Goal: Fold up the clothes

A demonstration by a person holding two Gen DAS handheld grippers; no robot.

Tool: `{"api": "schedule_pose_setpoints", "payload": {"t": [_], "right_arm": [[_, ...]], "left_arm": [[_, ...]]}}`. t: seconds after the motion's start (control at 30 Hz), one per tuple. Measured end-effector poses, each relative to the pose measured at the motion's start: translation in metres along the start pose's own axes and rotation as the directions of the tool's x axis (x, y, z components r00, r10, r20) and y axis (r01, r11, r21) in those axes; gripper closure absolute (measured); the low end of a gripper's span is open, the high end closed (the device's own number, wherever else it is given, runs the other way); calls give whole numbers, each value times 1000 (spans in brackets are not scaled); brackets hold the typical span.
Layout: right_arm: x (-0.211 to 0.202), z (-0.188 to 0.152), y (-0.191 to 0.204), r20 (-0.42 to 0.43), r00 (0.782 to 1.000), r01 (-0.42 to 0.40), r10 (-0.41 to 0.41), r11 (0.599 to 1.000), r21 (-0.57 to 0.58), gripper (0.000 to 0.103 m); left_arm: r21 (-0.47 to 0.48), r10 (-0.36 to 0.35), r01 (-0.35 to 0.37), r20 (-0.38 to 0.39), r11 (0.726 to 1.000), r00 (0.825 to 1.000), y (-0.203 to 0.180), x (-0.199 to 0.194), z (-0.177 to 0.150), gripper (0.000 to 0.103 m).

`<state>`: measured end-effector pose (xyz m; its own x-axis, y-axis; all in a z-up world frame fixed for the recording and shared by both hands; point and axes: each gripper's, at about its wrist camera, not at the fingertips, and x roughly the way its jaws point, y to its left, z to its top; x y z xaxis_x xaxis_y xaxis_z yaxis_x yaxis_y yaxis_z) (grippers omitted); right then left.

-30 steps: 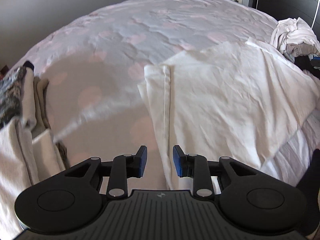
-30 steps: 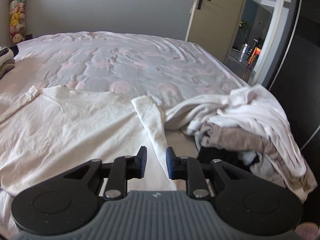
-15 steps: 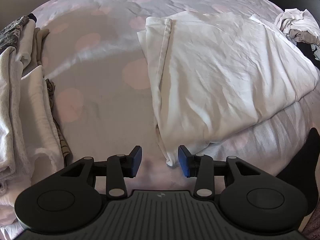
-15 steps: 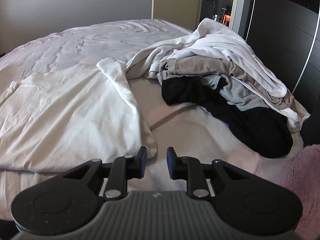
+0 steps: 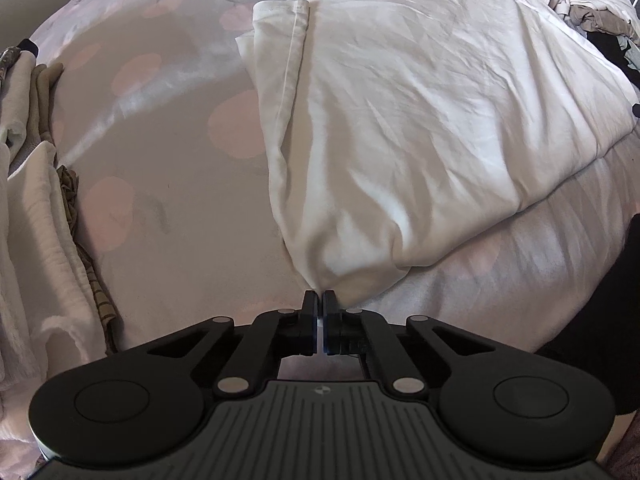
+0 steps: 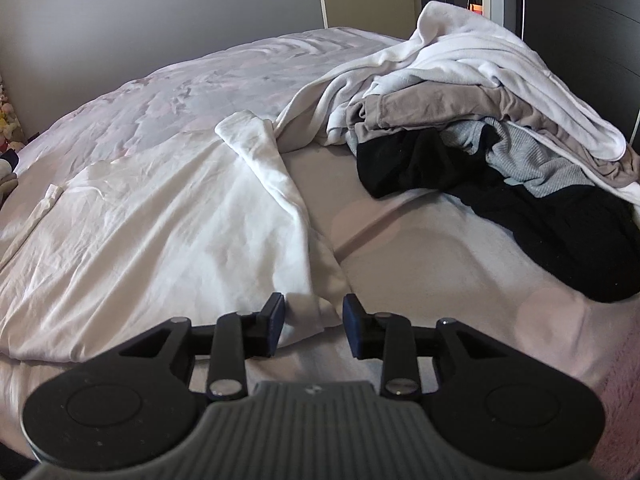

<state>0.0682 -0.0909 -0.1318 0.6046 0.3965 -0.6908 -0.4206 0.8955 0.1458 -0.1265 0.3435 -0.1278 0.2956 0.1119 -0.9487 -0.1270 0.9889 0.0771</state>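
A white garment [image 5: 400, 120] lies spread flat on the bed, its left side folded inward along a seam. My left gripper [image 5: 319, 298] is shut on the garment's near left corner, the cloth pinched between the tips. In the right wrist view the same white garment [image 6: 160, 232] fills the left half. My right gripper [image 6: 314, 312] is at its near right corner. Its jaws are opening, with the corner lying between them and the pads apart from it.
A pile of unfolded clothes [image 6: 480, 120], white, beige, grey and black, sits on the bed to the right. Folded clothes [image 5: 36, 208] are stacked at the left. The bed cover [image 5: 160, 160] has pink spots. Something dark [image 5: 616, 300] stands at the bed's near right edge.
My left gripper came down onto the garment's near left corner and closed on it. My right gripper swung down toward the near right corner and its jaws widened.
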Motion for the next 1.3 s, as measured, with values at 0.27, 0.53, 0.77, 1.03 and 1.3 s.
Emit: {"api": "schedule_pose_setpoints", "payload": {"t": [0.27,0.53,0.77,1.03,1.3], "right_arm": [[-3,2,-2,19,999,45,-45,999,-1,96],[1,1,-4,-5,996,92,-92,996,4,96],[2,1,-4,-13,996,91,-91,996,-6,96],[-13,1,1,53,996,72,-71,997,-16,86],[-28,5,11,147,985,96,-90,995,-36,72]], "left_arm": [[31,52,-52,13,998,999,-1,-15,4,103],[67,100,-97,-46,993,994,3,-10,5,103],[82,102,-97,-57,992,993,1,-7,7,103],[99,98,-94,-32,991,995,-1,-21,14,93],[123,123,-133,82,983,989,-3,-44,40,67]]}}
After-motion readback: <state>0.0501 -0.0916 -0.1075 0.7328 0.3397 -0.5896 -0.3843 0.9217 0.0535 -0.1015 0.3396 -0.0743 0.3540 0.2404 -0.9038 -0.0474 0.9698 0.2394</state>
